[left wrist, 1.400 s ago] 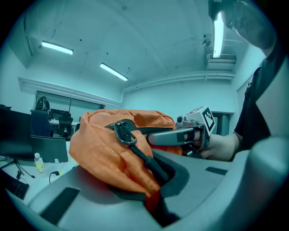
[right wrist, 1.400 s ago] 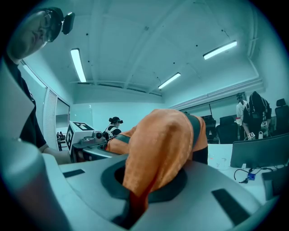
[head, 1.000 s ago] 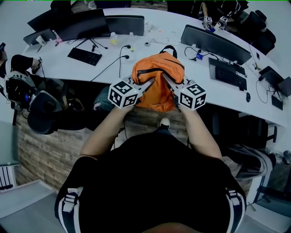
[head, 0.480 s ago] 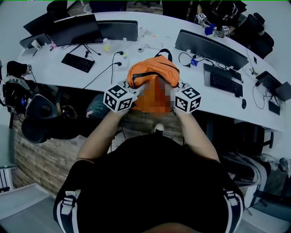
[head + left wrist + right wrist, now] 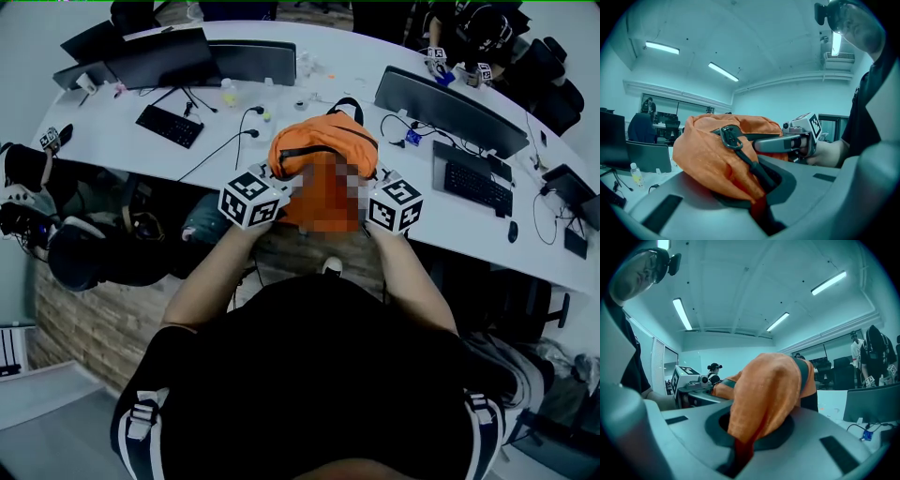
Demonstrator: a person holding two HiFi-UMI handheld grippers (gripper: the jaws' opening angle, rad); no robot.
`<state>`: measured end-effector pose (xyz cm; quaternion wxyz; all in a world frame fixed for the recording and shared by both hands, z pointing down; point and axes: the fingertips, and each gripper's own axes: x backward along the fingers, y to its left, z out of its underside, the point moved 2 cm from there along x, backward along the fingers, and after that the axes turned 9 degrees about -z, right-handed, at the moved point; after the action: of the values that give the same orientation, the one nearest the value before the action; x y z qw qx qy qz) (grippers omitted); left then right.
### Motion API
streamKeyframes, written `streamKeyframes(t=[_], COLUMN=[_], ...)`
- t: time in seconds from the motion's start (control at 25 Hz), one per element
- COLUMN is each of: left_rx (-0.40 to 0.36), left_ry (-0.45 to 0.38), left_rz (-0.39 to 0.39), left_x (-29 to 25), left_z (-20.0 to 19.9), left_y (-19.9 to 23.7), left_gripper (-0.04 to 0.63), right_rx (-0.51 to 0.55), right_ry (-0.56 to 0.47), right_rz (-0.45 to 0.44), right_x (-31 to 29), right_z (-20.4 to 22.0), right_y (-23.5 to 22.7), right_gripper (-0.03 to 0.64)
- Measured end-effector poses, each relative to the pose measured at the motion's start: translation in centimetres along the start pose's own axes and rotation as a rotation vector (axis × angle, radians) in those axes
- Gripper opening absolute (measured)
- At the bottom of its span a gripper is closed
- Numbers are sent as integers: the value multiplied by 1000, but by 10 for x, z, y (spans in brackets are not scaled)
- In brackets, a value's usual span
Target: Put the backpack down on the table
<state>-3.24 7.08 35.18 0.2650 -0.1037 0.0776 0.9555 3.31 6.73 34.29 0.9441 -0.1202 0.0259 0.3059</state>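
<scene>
An orange backpack [image 5: 323, 150] with a dark zip and strap hangs in the air between both grippers, above the near edge of the curved white table [image 5: 141, 141]. My left gripper [image 5: 277, 180] is shut on the bag's left side. My right gripper [image 5: 361, 184] is shut on its right side. In the left gripper view the orange fabric [image 5: 717, 159] bunches into the closed jaws and the zip pull [image 5: 731, 138] lies on top. In the right gripper view the orange fabric [image 5: 764, 394] is pinched the same way. Part of the bag in the head view is covered by a mosaic patch.
On the table stand monitors [image 5: 450, 101], keyboards [image 5: 169, 125] [image 5: 478, 178], cables [image 5: 220, 141] and small bottles [image 5: 228, 89]. Other people sit at the far side [image 5: 469, 37] and at the left [image 5: 28, 178]. A brick-faced panel [image 5: 84, 319] runs under the table's near edge.
Both grippers with the backpack have moved forward toward the table; the bag sits a little farther over the table's edge than a second ago. The grip has not changed.
</scene>
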Motion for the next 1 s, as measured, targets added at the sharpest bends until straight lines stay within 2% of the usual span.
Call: streamKeyframes(t=[1.0], left_rx=[57], left_ry=[20], left_rz=[-67], left_x=[-91], left_z=[-8], left_y=[39], left_gripper=[31], right_rx=[-5], right_ry=[44], right_rz=[-73], right_x=[-6], right_z=[-2], right_y=[-103], right_gripper=[32])
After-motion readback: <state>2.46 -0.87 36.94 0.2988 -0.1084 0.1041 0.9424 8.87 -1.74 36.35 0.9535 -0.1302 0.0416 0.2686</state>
